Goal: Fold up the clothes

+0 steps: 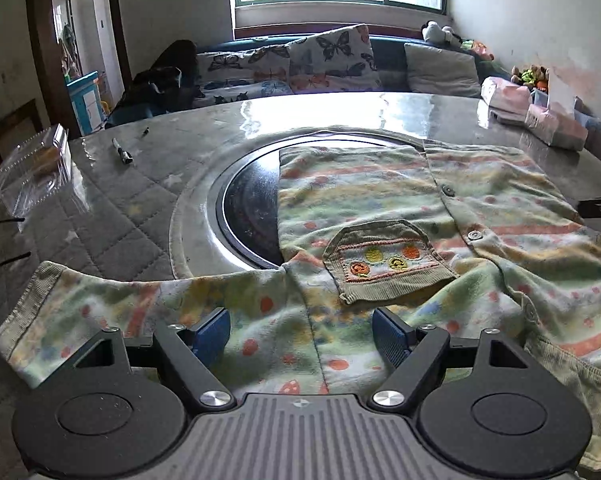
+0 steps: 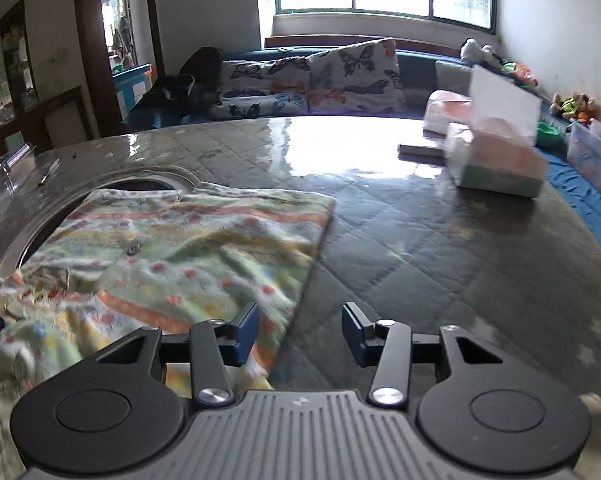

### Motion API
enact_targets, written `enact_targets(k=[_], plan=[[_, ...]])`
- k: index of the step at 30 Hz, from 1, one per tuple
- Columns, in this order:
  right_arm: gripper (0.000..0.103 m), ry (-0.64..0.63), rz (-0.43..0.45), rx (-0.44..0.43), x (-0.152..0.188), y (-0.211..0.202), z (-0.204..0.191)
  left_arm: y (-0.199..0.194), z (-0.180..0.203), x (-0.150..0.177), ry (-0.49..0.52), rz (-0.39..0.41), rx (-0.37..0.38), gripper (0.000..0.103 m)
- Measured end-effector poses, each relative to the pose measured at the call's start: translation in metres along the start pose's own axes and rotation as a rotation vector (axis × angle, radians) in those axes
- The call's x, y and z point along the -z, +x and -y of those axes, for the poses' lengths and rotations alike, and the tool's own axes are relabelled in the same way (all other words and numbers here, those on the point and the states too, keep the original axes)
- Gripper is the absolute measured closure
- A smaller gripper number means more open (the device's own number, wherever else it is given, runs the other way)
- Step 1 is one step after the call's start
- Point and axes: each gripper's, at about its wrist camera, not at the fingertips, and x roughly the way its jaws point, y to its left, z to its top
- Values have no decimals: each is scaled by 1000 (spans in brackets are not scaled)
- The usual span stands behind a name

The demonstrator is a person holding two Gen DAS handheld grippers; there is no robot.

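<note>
The left tongs [image 1: 301, 330] stand wide, holding nothing, low over the near half of the printed shirt [image 1: 380, 216], whose sleeve [image 1: 76, 312] trails toward the lower left of the frame. The right tongs [image 2: 300, 330] are also wide and empty, straddling the shirt's right edge at lower centre. The shirt lies spread on the quilted surface [image 2: 420, 240], partly over a dark round inset [image 1: 248, 208], its pocket [image 1: 384, 264] in mid-frame. A clean fold likely means pinching the sleeve cuff and hem edge, lifting evenly, and keeping the fabric taut. A tissue box [image 2: 496, 160] sits well apart.
</note>
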Motion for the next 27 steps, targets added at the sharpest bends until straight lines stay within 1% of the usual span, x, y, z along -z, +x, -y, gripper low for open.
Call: enact_targets(k=[2,4,6,7,9,11,17,21,27], plan=[[68,5,-12,-1,-4,9,-1,1,-2,0,-2,3,1,22],[72,11,-25,-2,-7,18,-1,3,-5,0,-2,7,2,21],[77,0,-19,14,-9,26,-3,5,-7,0,-5,11,0,20],[80,6,-17,14,-11,29,-3,6,-9,-1,-8,13,-3,20],[92,23,-15,15,-16,34,-4,9,-11,-2,-11,16,-7,20],[95,24,-13,25,-21,41,-7,11,-13,-4,-12,19,-11,20],[95,22,-13,34,-37,60,-12,22,-17,-11,-11,23,-24,20],[95,13,-13,48,-49,76,-14,34,-19,-21,-2,20,-47,20],[95,1,-18,52,-65,95,-13,48,-23,-34,-7,6,-53,18]])
